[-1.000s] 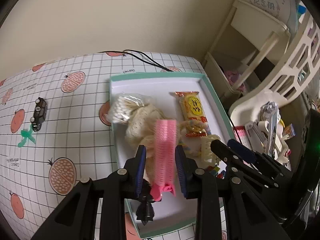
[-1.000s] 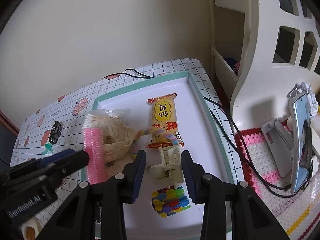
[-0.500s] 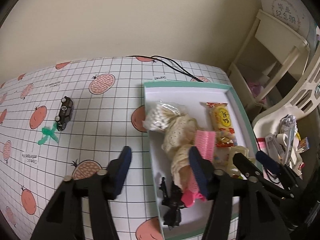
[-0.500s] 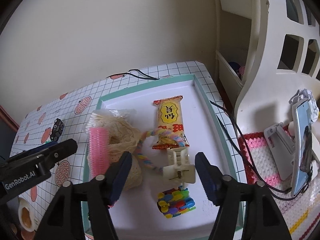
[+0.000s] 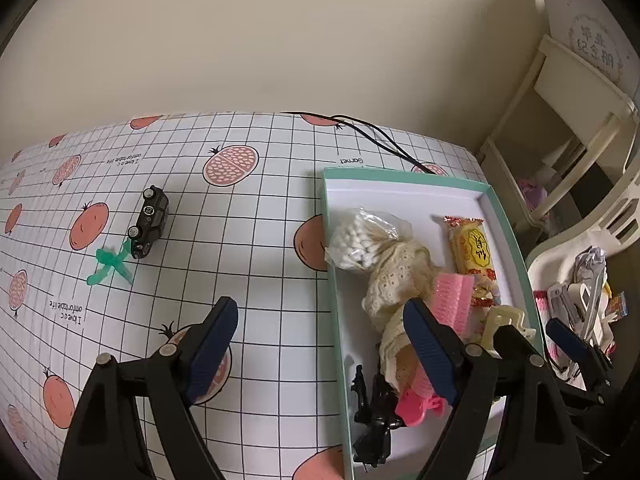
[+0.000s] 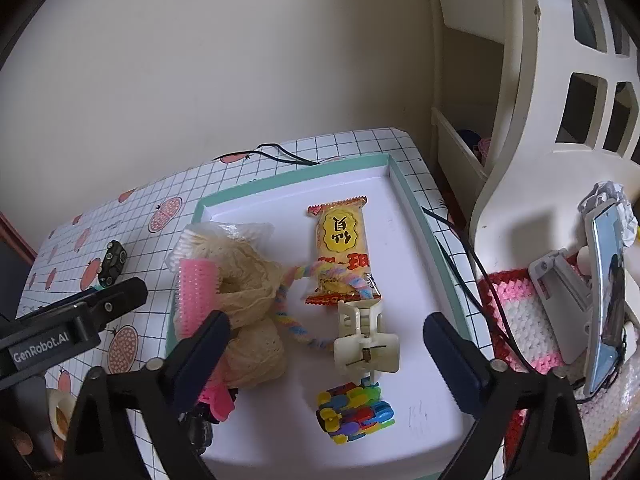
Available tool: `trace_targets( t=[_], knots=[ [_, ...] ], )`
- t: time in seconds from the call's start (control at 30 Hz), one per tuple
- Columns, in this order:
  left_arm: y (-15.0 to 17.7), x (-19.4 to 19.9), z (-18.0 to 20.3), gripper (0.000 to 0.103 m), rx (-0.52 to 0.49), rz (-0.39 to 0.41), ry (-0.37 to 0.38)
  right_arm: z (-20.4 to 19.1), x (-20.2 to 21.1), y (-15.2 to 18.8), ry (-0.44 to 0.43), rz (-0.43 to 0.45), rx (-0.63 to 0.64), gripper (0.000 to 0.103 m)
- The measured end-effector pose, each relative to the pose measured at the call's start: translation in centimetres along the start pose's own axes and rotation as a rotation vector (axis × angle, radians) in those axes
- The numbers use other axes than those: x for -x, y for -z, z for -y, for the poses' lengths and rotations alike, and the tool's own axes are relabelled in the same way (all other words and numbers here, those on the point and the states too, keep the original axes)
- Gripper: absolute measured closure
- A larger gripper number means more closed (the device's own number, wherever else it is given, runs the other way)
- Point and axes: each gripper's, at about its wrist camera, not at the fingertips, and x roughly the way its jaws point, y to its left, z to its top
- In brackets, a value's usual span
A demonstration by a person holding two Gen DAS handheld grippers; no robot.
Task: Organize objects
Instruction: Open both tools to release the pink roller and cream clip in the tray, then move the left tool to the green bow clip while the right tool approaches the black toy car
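A teal-rimmed white tray holds a pink hair roller, cream lace fabric, a bag of cotton swabs, a yellow snack pack, a cream claw clip, a rainbow rope and colourful clips. My left gripper is open above the tray's left rim, empty. My right gripper is open over the claw clip, holding nothing. A black toy car and a green bow lie on the tablecloth.
A black clip and a pink clip lie at the tray's near end. A black cable runs by the wall. A cream shelf unit and a phone on a stand are at the right.
Both grippers opened wide and drew back. The left one let go of the pink roller and shifted left; the right one released the cream claw clip, which rests on the tray.
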Motion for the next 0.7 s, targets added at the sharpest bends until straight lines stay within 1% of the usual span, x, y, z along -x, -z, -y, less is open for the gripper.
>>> trace_targets(
  t=[0.1, 0.17, 0.5, 0.63, 0.7],
  knots=[
    [-0.1, 0.0, -0.2, 0.015, 0.008, 0.010, -0.001, 0.0, 0.0, 0.0, 0.005, 0.006, 0.000, 0.000],
    [-0.1, 0.0, -0.5, 0.003, 0.016, 0.020, -0.004, -0.1, 0.0, 0.0, 0.007, 0.010, 0.002, 0.000],
    [-0.5, 0.0, -1.7, 0.003, 0.031, 0.035, -0.014, -0.5, -0.4, 0.4, 0.026, 0.004, 0.015, 0.000],
    [-0.6, 0.1, -2.3, 0.003, 0.036, 0.043, -0.002, -0.5, -0.6, 0.5, 0.031, -0.008, 0.016, 0.000],
    [-0.8, 0.3, -2.7, 0.003, 0.042, 0.047, 0.018, -0.6, -0.6, 0.5, 0.037, -0.010, 0.021, 0.000]
  ],
)
